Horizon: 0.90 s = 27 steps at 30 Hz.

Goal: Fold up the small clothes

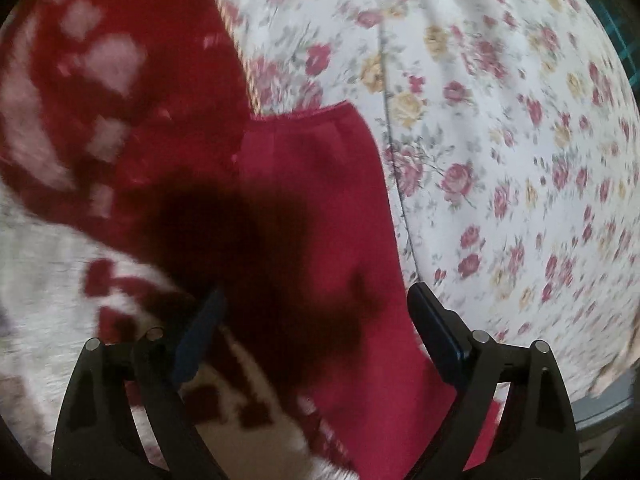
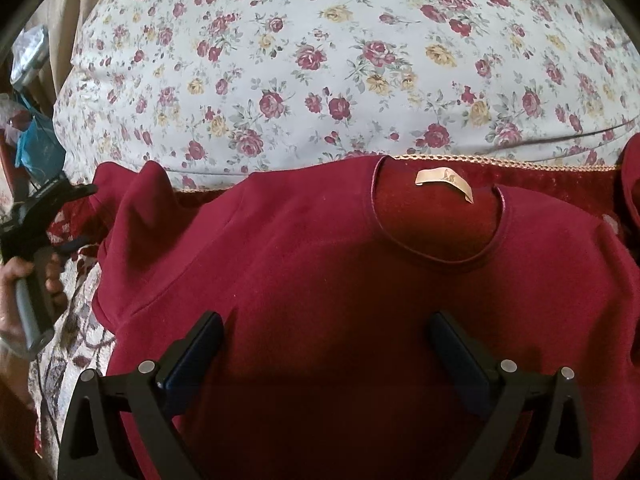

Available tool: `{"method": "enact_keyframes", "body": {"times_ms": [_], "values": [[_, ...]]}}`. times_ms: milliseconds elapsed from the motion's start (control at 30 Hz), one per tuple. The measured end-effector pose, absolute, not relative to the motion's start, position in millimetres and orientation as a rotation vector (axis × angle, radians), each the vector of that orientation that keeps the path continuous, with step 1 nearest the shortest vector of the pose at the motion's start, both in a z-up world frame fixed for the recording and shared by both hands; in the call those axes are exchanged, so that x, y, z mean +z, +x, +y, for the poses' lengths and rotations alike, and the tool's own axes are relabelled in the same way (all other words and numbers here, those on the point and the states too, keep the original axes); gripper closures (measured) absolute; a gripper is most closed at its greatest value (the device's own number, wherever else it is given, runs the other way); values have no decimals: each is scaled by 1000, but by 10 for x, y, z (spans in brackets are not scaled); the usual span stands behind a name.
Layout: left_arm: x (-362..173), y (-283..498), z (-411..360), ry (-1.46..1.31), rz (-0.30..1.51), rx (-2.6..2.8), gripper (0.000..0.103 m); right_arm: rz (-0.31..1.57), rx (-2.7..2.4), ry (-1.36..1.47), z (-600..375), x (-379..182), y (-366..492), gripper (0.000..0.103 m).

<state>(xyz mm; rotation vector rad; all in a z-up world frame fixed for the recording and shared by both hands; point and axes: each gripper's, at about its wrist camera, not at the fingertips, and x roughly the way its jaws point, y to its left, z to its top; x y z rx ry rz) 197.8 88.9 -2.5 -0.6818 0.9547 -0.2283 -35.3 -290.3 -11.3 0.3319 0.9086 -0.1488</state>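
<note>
**Both grippers open over the spread red top, no fold begun**

Right gripper hangs above the chest of the dark red knit top, its jaws spread wide with nothing between them. Left gripper is also well open and empty, poised over the red sleeve at the garment's side; in the right wrist view it shows at the far left, held by a hand.

Largest in sight is the white cloth printed with red and yellow roses, lying beyond the top. Under the top is a red and cream patterned rug. The top lies flat, front up, round neckline toward the floral cloth, with a small beige label inside the collar.

By my reading, this is the start of the fold: the garment is laid out but not yet gripped. Next, the left jaws would need to close on the sleeve edge and carry it across the body, picking up one layer only.
</note>
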Motion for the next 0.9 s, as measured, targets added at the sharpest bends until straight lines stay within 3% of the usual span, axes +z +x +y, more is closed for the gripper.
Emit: {"method": "enact_keyframes", "body": {"times_ms": [267, 300, 333, 367, 400, 600, 900], "values": [[-98, 2229, 841, -709, 929, -249, 12, 905, -149, 337, -2893, -118, -352, 0], [-112, 2265, 833, -716, 925, -268, 30, 904, -150, 337, -2893, -120, -348, 0], [-134, 2316, 820, -733, 943, -303, 68, 904, -150, 337, -2894, -122, -345, 0], [-181, 2391, 794, -743, 962, -307, 85, 904, -150, 338, -2891, -123, -344, 0], [-197, 2401, 801, -758, 968, -300, 94, 904, -148, 338, -2899, -122, -342, 0], [126, 2245, 919, -793, 907, -398, 95, 900, -144, 344, -2910, -125, -333, 0], [1504, 1292, 453, -556, 804, -651, 95, 903, -141, 371, -2931, -108, -335, 0]]}}
